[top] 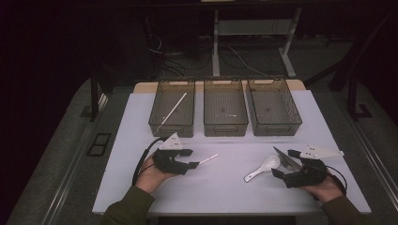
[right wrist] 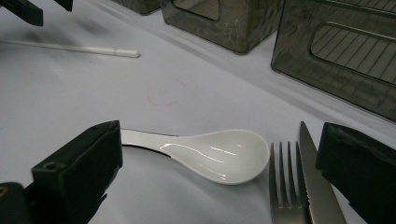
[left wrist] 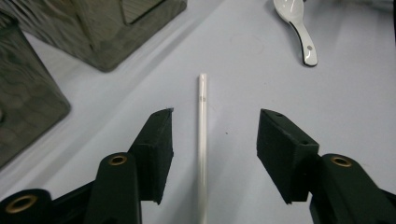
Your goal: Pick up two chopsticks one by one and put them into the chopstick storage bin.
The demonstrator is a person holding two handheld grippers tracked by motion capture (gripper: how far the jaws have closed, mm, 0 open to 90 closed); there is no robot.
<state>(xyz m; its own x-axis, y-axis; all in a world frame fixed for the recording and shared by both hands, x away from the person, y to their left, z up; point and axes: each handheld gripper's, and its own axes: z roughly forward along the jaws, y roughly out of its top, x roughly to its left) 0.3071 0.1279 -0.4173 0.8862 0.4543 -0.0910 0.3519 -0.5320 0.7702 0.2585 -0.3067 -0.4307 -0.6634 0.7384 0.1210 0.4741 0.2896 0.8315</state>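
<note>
A white chopstick (top: pixel 209 158) lies on the white table (top: pixel 225 192), its near end between the jaws of my open left gripper (top: pixel 192 158). In the left gripper view the chopstick (left wrist: pixel 201 140) runs up the gap, touching neither pad of the gripper (left wrist: pixel 215 116). My right gripper (top: pixel 284 163) is open too, low over a white ceramic spoon (top: pixel 263 168). In the right gripper view the spoon (right wrist: pixel 219 156) lies between the jaws of that gripper (right wrist: pixel 222 135), with a fork (right wrist: pixel 282 186) and a knife (right wrist: pixel 315 186) beside the right jaw.
Three dark see-through bins stand in a row at the back. The left bin (top: pixel 155 123) holds another white chopstick (top: pixel 172 111); the middle bin (top: pixel 226 129) and the right bin (top: pixel 277 129) look empty. Bare table separates the two grippers.
</note>
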